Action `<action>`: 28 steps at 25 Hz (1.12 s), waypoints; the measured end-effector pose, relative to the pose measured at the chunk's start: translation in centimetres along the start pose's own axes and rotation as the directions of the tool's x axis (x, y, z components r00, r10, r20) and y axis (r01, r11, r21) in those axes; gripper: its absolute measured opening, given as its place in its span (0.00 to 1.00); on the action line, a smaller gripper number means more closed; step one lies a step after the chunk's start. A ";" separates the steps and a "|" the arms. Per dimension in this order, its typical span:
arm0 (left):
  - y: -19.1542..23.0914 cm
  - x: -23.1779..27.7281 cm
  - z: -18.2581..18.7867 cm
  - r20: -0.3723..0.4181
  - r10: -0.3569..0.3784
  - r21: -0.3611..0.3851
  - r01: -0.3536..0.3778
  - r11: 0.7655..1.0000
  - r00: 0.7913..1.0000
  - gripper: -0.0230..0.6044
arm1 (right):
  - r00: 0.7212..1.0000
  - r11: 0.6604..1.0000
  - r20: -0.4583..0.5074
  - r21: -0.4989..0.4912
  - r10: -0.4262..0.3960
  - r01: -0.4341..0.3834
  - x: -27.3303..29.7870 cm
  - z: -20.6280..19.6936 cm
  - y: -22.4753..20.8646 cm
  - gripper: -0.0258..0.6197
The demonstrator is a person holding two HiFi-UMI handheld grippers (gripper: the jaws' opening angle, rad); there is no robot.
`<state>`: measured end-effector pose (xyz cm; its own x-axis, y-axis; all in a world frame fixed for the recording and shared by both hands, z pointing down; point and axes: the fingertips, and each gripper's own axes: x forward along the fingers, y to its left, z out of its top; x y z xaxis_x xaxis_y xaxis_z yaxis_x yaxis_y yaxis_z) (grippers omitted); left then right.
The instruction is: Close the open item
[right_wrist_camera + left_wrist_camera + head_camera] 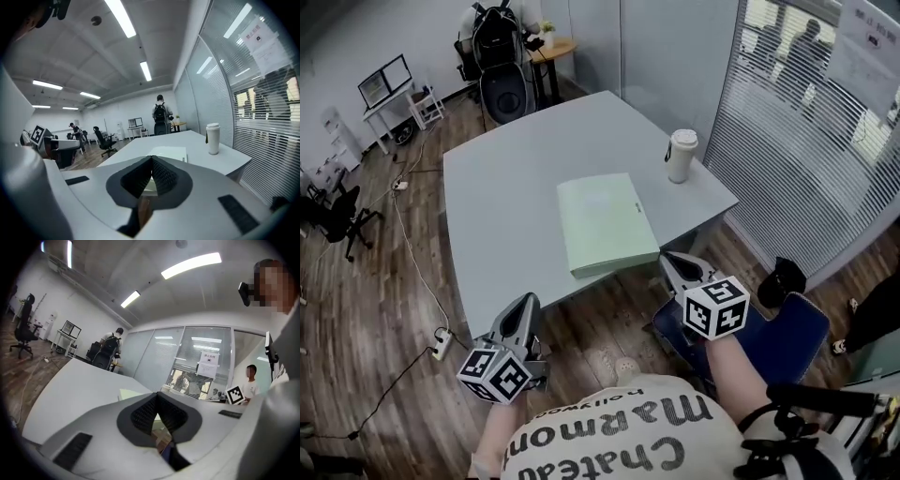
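- My left gripper [525, 300] hangs off the table's near edge with its jaws pressed together on nothing.
- My right gripper [670, 258] has its jaws together and empty too, tips just beside the pale green folder [607, 223].
- The folder lies flat, cover down, at the near edge of the grey table [506, 187].
- A lidded paper cup [681, 155] stands upright, apart from the folder; its contents are hidden.
- A blue chair [787, 342] sits below my right gripper.
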<state>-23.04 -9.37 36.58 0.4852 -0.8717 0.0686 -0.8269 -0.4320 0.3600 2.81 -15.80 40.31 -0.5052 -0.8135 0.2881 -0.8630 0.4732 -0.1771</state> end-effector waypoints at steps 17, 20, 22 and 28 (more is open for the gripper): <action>-3.4 -16.7 0.3 0.009 -0.047 -0.006 0.047 0.999 0.999 0.04 | 0.997 0.998 -0.062 -0.039 -0.045 0.042 -12.7 -5.1 13.8 0.04; -3.7 -17.3 0.6 0.010 -0.055 -0.001 0.055 0.998 0.998 0.04 | 0.997 0.998 -0.060 -0.038 -0.044 0.042 -13.2 -5.2 14.5 0.04; -3.7 -17.8 0.6 0.014 -0.053 -0.001 0.053 0.999 0.999 0.04 | 0.997 0.998 -0.064 -0.039 -0.043 0.040 -13.5 -5.5 14.9 0.04; -3.7 -18.4 0.1 0.010 -0.049 0.001 0.049 0.999 0.999 0.04 | 0.997 0.998 -0.065 -0.037 -0.052 0.049 -13.7 -5.9 14.9 0.04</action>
<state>-28.95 8.18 33.88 0.5228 -0.8514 0.0418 -0.8021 -0.4747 0.3624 -3.16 4.39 39.26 -0.4593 -0.8131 0.3578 -0.8866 0.4444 -0.1280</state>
